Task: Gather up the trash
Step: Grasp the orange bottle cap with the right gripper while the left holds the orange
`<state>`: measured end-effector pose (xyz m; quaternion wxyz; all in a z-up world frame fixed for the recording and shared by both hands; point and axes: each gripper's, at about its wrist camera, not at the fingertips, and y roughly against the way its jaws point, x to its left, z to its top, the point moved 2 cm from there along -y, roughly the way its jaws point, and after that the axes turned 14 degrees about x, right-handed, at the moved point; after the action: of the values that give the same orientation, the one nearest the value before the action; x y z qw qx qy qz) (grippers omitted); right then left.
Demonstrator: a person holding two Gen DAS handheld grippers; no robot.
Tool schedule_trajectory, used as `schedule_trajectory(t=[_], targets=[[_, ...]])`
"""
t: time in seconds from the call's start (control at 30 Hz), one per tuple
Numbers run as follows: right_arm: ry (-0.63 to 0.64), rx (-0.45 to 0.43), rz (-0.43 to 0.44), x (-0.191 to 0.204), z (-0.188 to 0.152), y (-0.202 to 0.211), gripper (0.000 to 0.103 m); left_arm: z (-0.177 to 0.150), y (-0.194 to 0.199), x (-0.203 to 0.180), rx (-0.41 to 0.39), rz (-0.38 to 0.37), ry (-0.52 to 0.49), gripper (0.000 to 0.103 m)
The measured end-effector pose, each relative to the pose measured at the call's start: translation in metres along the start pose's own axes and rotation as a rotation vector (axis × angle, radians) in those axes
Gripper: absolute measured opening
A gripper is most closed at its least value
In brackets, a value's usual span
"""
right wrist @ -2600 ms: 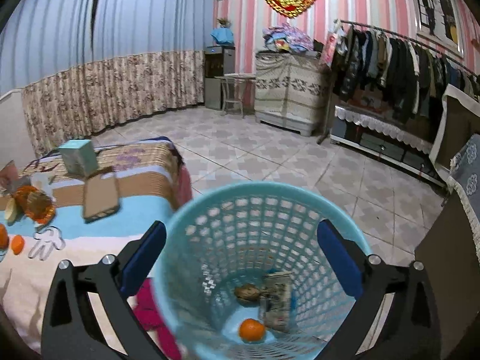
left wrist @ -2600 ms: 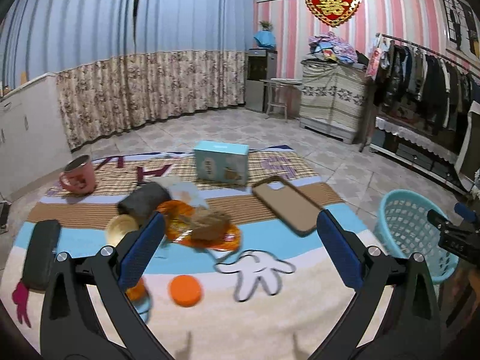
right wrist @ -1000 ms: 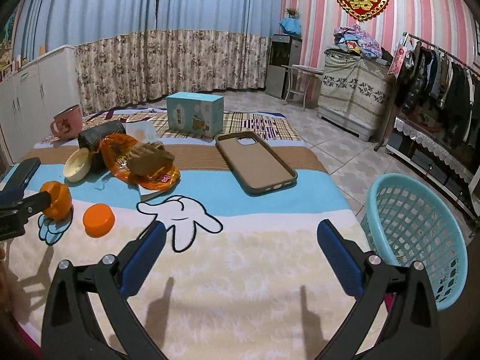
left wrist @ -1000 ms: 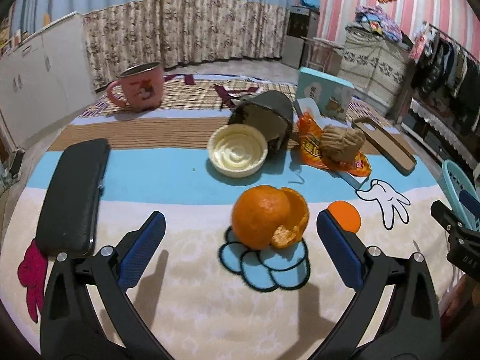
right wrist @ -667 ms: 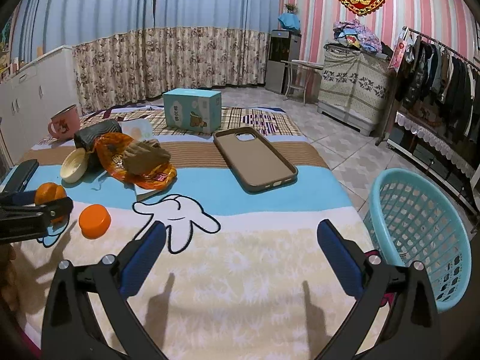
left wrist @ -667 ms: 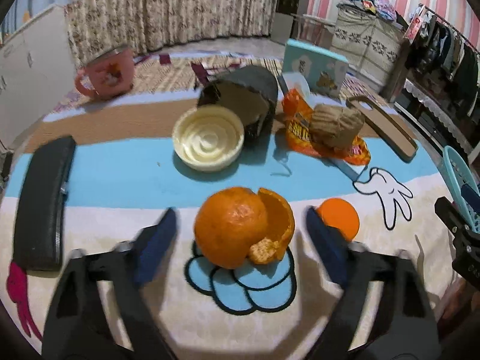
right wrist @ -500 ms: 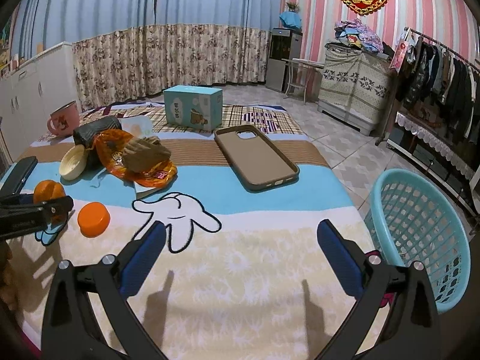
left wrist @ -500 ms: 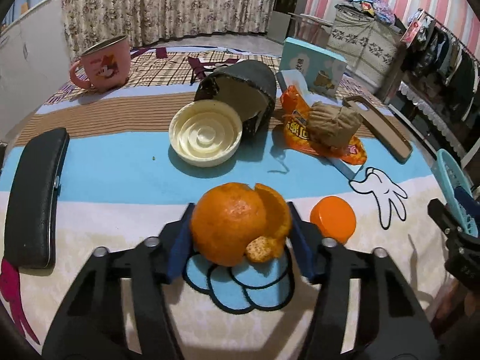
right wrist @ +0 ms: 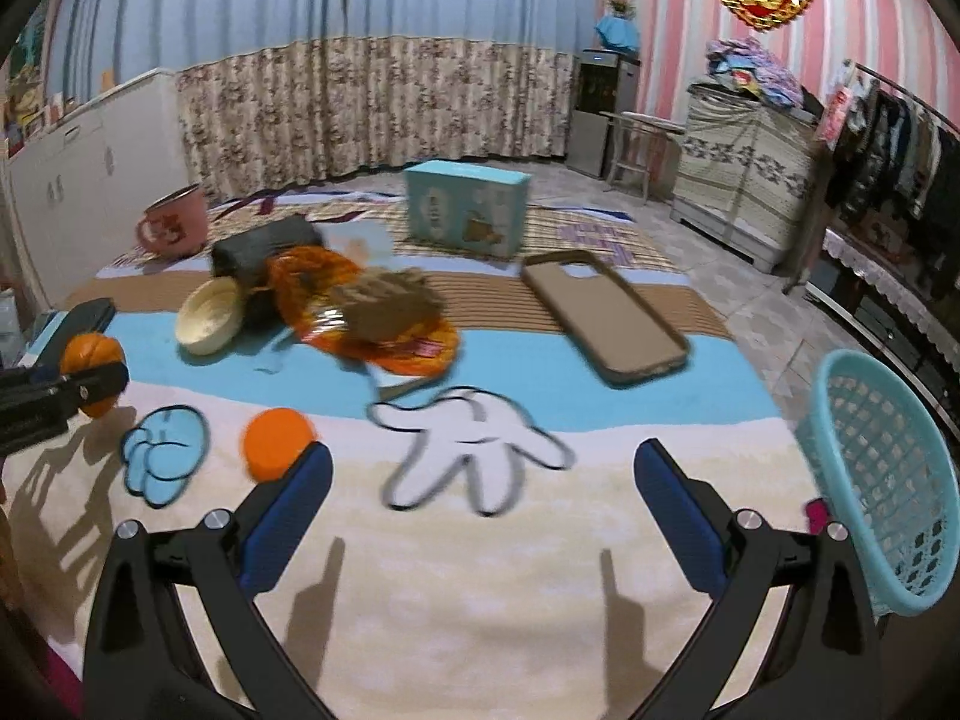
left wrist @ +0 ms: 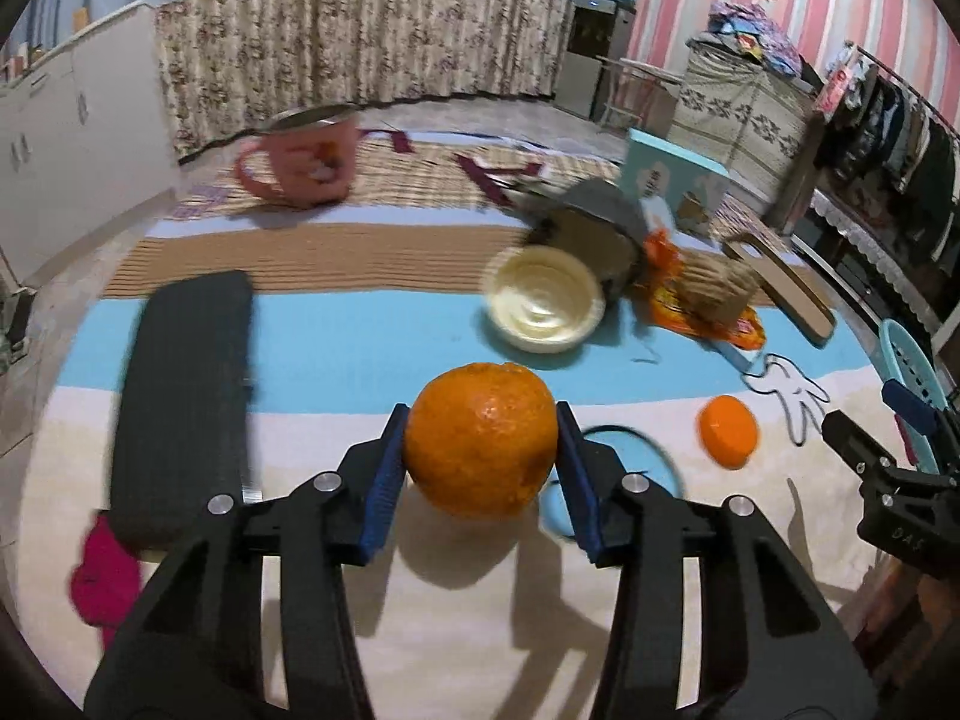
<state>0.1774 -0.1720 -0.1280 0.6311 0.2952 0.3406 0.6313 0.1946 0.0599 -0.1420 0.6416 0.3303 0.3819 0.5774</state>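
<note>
A partly peeled orange [left wrist: 480, 438] sits between the blue pads of my left gripper [left wrist: 480, 420]. The jaws are closing on it, both pads touch its sides, and it hangs just above the cloth with its shadow underneath. In the right wrist view the same orange [right wrist: 93, 354] shows at the far left, held by the left gripper [right wrist: 90, 387]. My right gripper [right wrist: 483, 456] stands open over the white glove print with nothing between its fingers. A small orange round piece [right wrist: 279, 441] lies just beyond its left finger. An orange snack wrapper with crumpled brown paper [right wrist: 372, 318] lies further back.
A light blue basket [right wrist: 882, 480] stands off the table's right edge. On the cloth lie a cream bowl [left wrist: 543, 306], a black case [left wrist: 180, 396], a brown phone case [right wrist: 606, 315], a pink mug [left wrist: 306, 165], a teal box [right wrist: 465, 213] and a dark pouch [right wrist: 267, 246].
The left jaws went from wide apart to closed on the orange and raised it off the blue paw print. The right gripper drifted left across the table, still open.
</note>
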Motion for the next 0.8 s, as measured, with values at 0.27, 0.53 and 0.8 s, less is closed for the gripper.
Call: schedule_trajectory(t=[0.27, 0.53, 0.8], targets=[[0.062, 0.056, 0.019, 0.045, 0.008, -0.013, 0.098, -0.004, 0.015, 0.045, -0.04, 0.043, 0.022, 0.046], [0.117, 0.127, 0.027, 0.065, 0.014, -0.031, 0.094, -0.008, 0.017, 0.062, -0.052, 0.04, 0.05, 0.046], [0.145, 0.182, 0.147, 0.069, 0.013, -0.038, 0.051, -0.012, 0.012, 0.066, -0.037, 0.043, 0.068, 0.046]])
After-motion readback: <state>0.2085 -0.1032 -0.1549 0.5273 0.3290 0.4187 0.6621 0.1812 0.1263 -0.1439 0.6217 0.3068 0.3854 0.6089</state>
